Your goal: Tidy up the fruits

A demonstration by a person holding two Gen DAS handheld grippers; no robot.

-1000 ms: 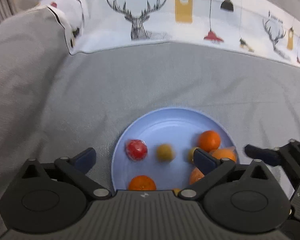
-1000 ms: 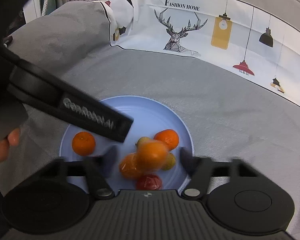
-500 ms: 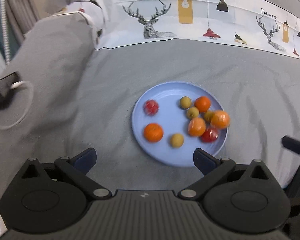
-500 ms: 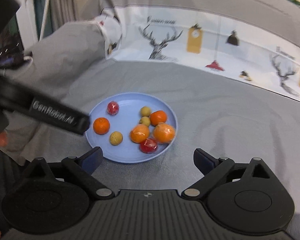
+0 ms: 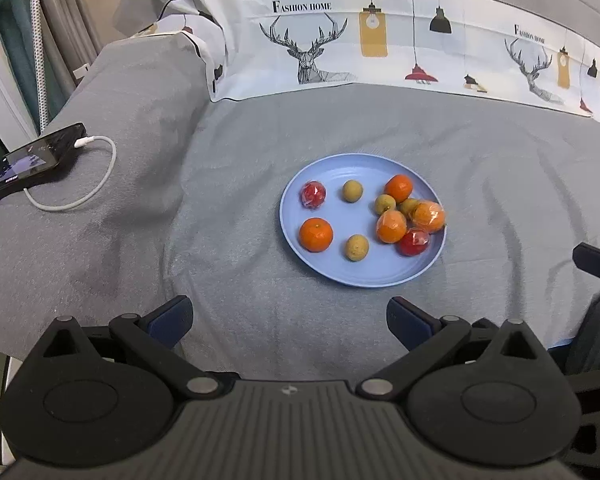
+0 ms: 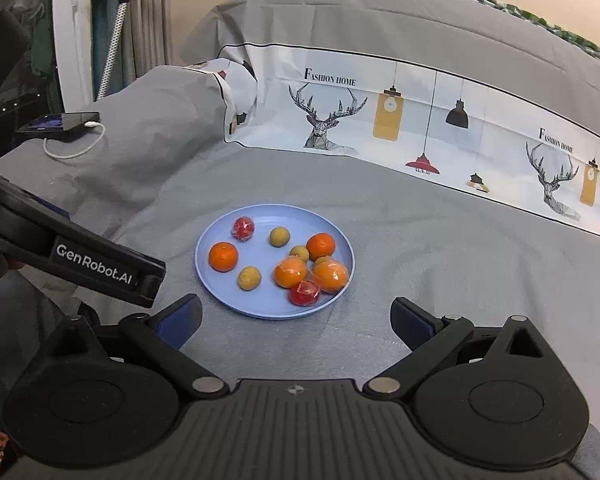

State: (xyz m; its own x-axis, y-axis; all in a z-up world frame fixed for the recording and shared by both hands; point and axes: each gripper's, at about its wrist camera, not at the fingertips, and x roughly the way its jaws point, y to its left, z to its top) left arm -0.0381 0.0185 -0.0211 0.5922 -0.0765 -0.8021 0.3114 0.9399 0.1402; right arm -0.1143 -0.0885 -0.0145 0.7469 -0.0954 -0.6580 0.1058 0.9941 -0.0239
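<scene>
Looking forward along each gripper from its own wrist camera, the nearest things are the black bodies and blue-padded fingers. The left gripper [image 5: 290,314] has its fingers spread wide with only grey cloth between them. The right gripper [image 6: 296,314] is opening, its fingers nearly at full spread, and nothing sits between them either. In the right wrist view the side of the left gripper, printed with a white brand name, crosses the left edge, near the plate but not touching it. Beyond both pairs of fingers, on a bed under a grey bedspread [image 5: 500,184], rests a round blue plate [image 5: 332,268]. All the visible fruit is on it: a bare orange [image 5: 316,234] at the near left, a wrapped red fruit [image 5: 313,195] behind it, small yellow-brown fruits scattered between, and a tight cluster on the right of wrapped oranges, another red fruit [image 5: 414,242] and a bare orange. Farther left, a phone [image 5: 32,160] lies with a white cable [image 5: 96,184] plugged in. At the back hangs a white cloth [image 5: 380,48] printed with deer and lamps. Judging from this, gathering looks finished and no loose fruit is visible, so the next move calls only for holding clear of the plate.
</scene>
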